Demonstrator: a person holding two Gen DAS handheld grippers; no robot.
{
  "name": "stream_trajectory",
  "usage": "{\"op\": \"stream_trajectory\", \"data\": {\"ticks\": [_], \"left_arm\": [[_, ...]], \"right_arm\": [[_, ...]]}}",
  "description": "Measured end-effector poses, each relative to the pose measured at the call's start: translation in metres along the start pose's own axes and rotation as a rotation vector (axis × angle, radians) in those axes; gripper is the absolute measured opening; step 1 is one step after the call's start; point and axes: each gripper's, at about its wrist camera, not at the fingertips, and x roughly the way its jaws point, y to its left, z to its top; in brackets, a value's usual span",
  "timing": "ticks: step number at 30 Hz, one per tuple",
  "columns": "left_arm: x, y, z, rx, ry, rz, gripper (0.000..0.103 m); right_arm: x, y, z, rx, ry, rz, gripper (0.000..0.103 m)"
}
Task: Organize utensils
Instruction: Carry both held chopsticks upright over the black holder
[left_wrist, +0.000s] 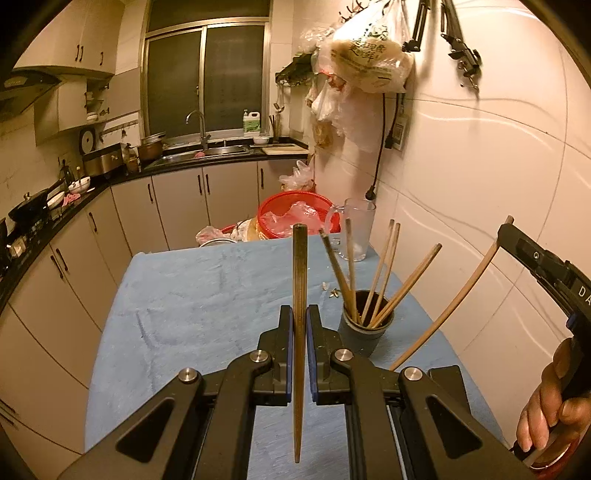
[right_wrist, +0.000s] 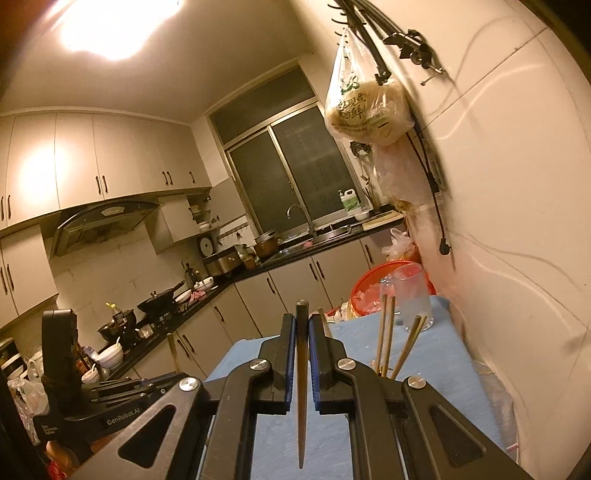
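Observation:
My left gripper (left_wrist: 300, 311) is shut on a dark wooden chopstick (left_wrist: 299, 258), which stands upright between the pads above the blue-covered table (left_wrist: 184, 295). Just right of it is a dark grey holder cup (left_wrist: 365, 328) with several chopsticks (left_wrist: 384, 269) leaning in it. At the right edge my right gripper (left_wrist: 508, 234), held by a hand (left_wrist: 546, 413), is shut on a lighter chopstick (left_wrist: 454, 302) slanting down toward the table. In the right wrist view, my right gripper (right_wrist: 303, 318) clamps that chopstick (right_wrist: 301, 406). The left gripper (right_wrist: 162, 382) is low at left. The cup is hidden, but its chopsticks (right_wrist: 386, 332) poke up.
A clear glass pitcher (left_wrist: 356, 229) stands at the table's far right corner, with a red basket (left_wrist: 295, 218) of plastic bags behind it. A tiled wall (left_wrist: 480, 166) runs along the right. Kitchen cabinets and a cluttered counter (left_wrist: 55, 206) line the left. Small scraps (left_wrist: 334, 293) lie near the cup.

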Motion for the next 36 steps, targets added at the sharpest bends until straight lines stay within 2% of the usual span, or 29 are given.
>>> {"op": "stream_trajectory", "data": {"ticks": [13, 23, 36], "left_arm": [[0.009, -0.029, 0.01, 0.044, 0.008, -0.012, 0.008], [0.012, -0.045, 0.035, 0.052, -0.016, -0.04, 0.008], [0.029, -0.06, 0.087, -0.001, -0.126, -0.07, 0.008]], "right_arm": [[-0.012, -0.019, 0.013, 0.013, -0.035, -0.014, 0.008], [-0.013, -0.028, 0.031, 0.009, -0.065, -0.026, 0.008], [0.011, -0.034, 0.06, -0.02, -0.096, -0.059, 0.008]]}}
